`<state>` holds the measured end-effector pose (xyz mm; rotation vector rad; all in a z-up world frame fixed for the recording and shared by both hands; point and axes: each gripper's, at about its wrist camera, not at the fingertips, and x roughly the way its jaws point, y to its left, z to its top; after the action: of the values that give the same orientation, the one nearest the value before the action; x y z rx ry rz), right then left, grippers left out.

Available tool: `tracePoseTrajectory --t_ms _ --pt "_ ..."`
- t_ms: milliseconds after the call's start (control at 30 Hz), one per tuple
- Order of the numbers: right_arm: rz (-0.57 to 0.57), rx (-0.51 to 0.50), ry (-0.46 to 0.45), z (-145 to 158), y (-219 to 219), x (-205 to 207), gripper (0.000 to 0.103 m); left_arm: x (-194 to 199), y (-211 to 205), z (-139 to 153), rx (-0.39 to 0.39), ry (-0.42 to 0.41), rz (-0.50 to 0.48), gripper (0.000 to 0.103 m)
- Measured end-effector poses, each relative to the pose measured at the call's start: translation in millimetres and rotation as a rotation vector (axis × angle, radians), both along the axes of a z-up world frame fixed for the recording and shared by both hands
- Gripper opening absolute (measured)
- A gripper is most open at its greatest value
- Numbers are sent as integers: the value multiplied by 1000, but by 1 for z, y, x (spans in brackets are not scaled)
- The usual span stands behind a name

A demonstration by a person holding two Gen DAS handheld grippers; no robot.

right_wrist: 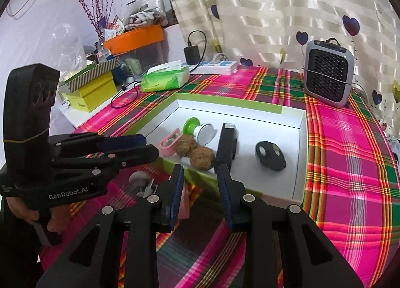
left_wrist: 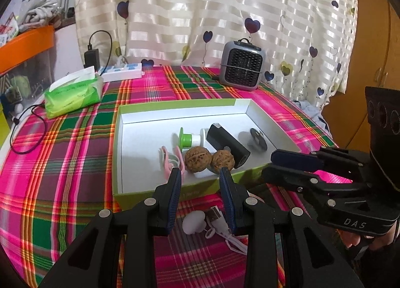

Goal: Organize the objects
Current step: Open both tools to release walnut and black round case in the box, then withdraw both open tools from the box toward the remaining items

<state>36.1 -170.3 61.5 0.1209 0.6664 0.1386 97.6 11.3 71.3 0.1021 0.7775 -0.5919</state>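
Sorting status: you look well into it, judging by how much already lies in the box and how little remains outside it.
Box: shallow, white inside with a green rim, open on the plaid tablecloth.
Already inside: two walnuts touching each other near the front wall; a pink clip just beside them; a green-and-white spool-like piece lying on its side behind them; a black rectangular device lying at an angle, one end near the walnuts; a dark rounded gadget apart from the rest, toward the right side.
Still outside: a white USB cable with a white round piece beside it, on the cloth just in front of the box's front wall.
Left gripper: your jaws stand moderately apart with nothing between them, hovering over the cable and the box's front edge.
Right gripper: your jaws are likewise parted and empty, near the front wall of the box; something pinkish sits behind the left finger, too hidden to name.
Left to do: by my reading, the cable and the round piece are your remaining items; I can't tell whether they are joined.
Probably not yours: the tissue pack, power strip and small heater sit well back and look like fixtures.
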Motion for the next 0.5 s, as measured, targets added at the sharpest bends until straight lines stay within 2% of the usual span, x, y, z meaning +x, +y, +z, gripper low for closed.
tracePoseTrajectory --t_ms 200,500 --pt "19 -8 8 -2 6 -4 29 -10 2 3 1 -9 -13 29" --pt "26 -18 36 -5 10 -11 29 -26 5 -5 35 32 -29 29"
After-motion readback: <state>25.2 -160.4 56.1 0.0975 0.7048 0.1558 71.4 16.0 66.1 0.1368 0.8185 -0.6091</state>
